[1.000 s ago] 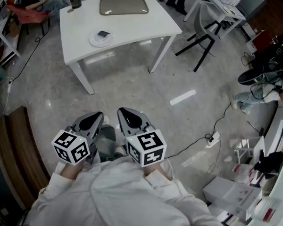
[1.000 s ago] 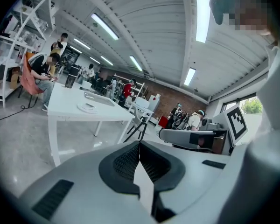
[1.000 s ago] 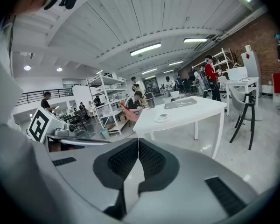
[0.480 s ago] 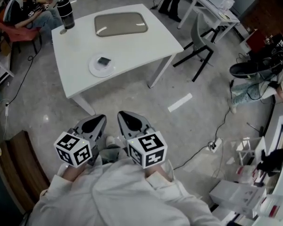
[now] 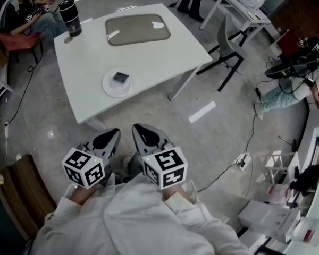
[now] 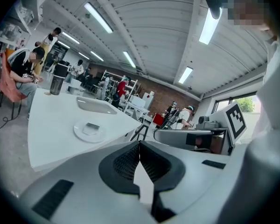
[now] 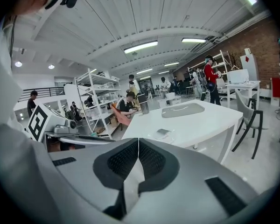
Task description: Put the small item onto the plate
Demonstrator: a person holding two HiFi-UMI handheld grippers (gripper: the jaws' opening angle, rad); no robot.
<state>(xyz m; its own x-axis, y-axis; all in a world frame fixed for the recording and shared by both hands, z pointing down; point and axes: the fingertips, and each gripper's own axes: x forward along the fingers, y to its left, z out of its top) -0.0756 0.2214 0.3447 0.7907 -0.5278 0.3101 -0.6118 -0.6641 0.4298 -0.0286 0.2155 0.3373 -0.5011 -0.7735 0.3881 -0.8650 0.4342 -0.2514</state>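
A white round plate (image 5: 110,88) lies on the white table (image 5: 154,54), and a small dark flat item (image 5: 120,78) rests on it. The plate (image 6: 82,133) with the item (image 6: 90,127) shows in the left gripper view, well ahead of the jaws. In the right gripper view the plate (image 7: 155,137) and item (image 7: 163,131) sit on the table's near part. My left gripper (image 5: 112,134) and right gripper (image 5: 138,127) are held side by side close to my body, over the floor short of the table. The left gripper (image 6: 139,143) and right gripper (image 7: 138,140) are both shut with nothing between them.
A grey tray (image 5: 137,29) and a dark tumbler (image 5: 69,9) stand farther back on the table. A chair (image 5: 229,39) is at its right, a seated person (image 5: 24,7) at far left. A cable and power strip (image 5: 242,159) lie on the floor; a wooden bench (image 5: 18,193) is at left.
The table and plate have shifted lower and nearer in the head view. Both grippers stay shut and side by side at my body.
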